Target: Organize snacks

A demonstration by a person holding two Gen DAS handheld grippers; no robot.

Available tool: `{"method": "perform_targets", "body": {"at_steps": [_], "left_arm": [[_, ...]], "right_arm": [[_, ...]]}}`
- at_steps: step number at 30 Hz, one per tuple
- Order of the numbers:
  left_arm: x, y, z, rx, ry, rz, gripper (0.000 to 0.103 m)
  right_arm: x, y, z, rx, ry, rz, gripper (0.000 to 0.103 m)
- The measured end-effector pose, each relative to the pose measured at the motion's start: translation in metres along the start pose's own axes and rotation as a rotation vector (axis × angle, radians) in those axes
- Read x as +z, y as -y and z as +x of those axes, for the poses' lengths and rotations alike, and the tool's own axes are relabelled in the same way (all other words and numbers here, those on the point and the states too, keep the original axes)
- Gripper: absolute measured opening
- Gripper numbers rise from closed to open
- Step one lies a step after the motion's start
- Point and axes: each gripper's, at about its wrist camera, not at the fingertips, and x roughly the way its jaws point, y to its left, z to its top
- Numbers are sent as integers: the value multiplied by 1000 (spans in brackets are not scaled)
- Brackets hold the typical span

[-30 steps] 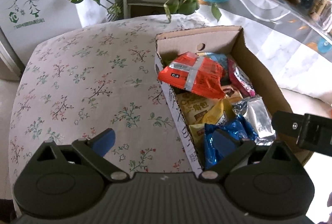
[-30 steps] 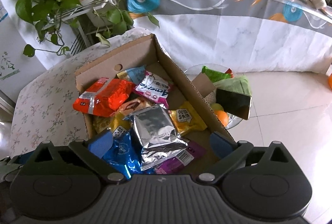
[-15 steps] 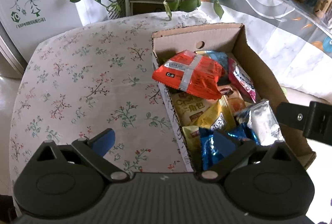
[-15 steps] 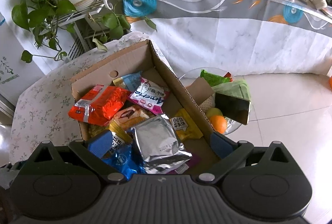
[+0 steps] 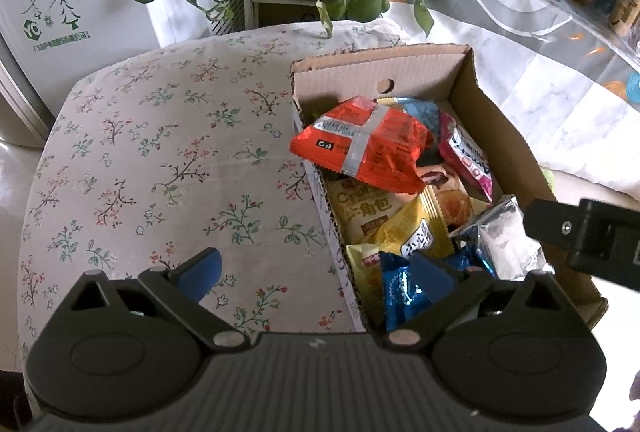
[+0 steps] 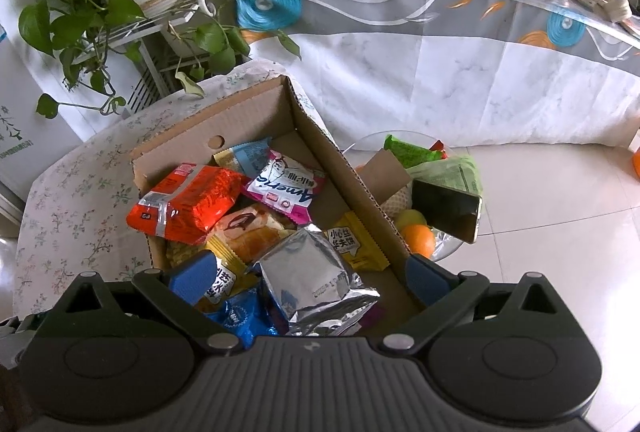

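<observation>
Right wrist view looks down into the cardboard box (image 6: 320, 135), where the snacks lie heaped: an orange packet (image 6: 186, 203) rests on top against the box's left wall, a pink-and-white packet (image 6: 286, 187) lies just beside it toward the middle, a silver foil packet (image 6: 316, 280) sits at the near end, a blue packet (image 6: 236, 316) lies next to the foil one, and a yellow packet (image 6: 352, 244) leans on the right wall. My right tongs (image 6: 306, 276) hang over the near end of the box, spread wide and gripping nothing, with the foil packet between the fingers but not touched. From the left wrist view, my left tongs (image 5: 316, 272) are also released and empty; one blue fingertip hovers over the flowered cloth of the desk (image 5: 160, 159) left of the box, the other over the blue packet (image 5: 404, 288) inside it. The box (image 5: 496, 127) stands on the right part of the desk. Right of the box, lower down, I see a glass bowl with an orange (image 6: 418, 240) and a dark phone (image 6: 446, 209). Behind the box trails a leafy plant (image 6: 80, 19).
</observation>
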Motion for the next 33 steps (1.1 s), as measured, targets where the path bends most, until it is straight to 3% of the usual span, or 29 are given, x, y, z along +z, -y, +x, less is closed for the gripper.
{"method": "perform_targets", "body": {"at_steps": [13,33], "left_arm": [[1,1,0,13,-8,-5,101],[8,-1,-2,40,3,1,100]], "right_arm": [[0,0,3,7,-10,-2,103],[1,1,6,-58,-10,-18,103]]}}
